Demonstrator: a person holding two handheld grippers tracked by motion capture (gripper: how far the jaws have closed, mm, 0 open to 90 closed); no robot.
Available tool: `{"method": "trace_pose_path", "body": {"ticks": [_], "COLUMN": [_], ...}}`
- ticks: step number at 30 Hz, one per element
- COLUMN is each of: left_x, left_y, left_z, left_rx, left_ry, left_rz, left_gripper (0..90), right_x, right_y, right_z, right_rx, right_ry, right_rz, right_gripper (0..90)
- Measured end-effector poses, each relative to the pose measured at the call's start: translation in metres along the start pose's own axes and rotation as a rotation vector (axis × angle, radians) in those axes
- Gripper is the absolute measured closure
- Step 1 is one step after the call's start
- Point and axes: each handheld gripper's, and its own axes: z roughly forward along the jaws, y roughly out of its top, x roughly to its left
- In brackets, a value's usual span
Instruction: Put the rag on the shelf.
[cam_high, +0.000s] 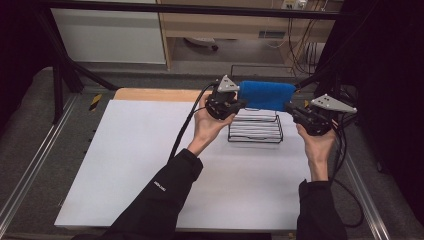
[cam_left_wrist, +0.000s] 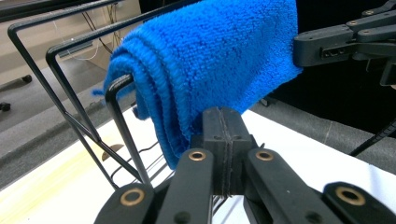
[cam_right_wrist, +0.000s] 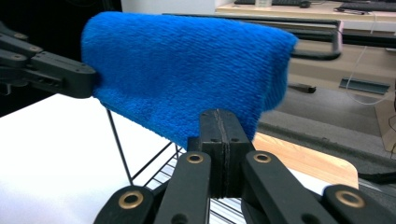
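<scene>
High view: over the white desk (cam_high: 150, 165), left claw (cam_high: 236, 106) and right claw (cam_high: 291, 109) each pinch an end of a folded blue towel (cam_high: 266, 95) draped on a black wire rack (cam_high: 255, 127); uneven pulling could drag it off.

Blue towel (cam_left_wrist: 210, 70) (folded) over wire rack (cam_left_wrist: 74, 88)

Folded blue terry towel (cam_high: 266, 95) hides the upper bar of the black wire rack (cam_high: 255, 127) it hangs on, and the towel's bottom edge sits behind the closed jaws in both gripper views. Left hand-held gripper (cam_left_wrist: 223, 135): pinch point on the cloth hidden by its own jaws. Right hand-held gripper (cam_right_wrist: 219, 135): same. Person's sleeves cut off at the bottom edge of the high view.
</scene>
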Motion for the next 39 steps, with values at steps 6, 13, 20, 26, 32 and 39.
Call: {"method": "trace_pose_path", "body": {"ticks": [6,13,20,26,32,39], "left_x": [0.001,0.005,0.018,0.032,0.045,0.054], "left_y": [-0.004,-0.019,-0.059,-0.099,-0.142,-0.190], "left_z": [-0.011,-0.036,-0.067,-0.098,-0.128,-0.161], "left_rx": [-0.007,0.024,0.085,0.122,0.141,0.158], "left_ry": [-0.012,-0.017,-0.004,0.041,0.096,0.148], "left_rz": [-0.010,-0.009,-0.025,-0.063,-0.107,-0.140], "left_gripper": [84.4,62.1,37.7,22.9,11.9,9.5], "right_x": [0.007,0.028,0.051,0.059,0.066,0.072], "right_y": [0.005,0.014,0.011,-0.005,-0.026,-0.054], "right_z": [-0.008,-0.016,-0.016,-0.013,-0.007,-0.003], "right_rx": [-0.035,-0.020,0.014,0.031,0.082,0.136], "right_ry": [0.028,0.077,0.103,0.117,0.142,0.173], "right_rz": [-0.011,0.002,0.001,0.031,0.024,0.027], "right_gripper": [78.9,45.3,20.6,10.1,4.9,1.7]}}
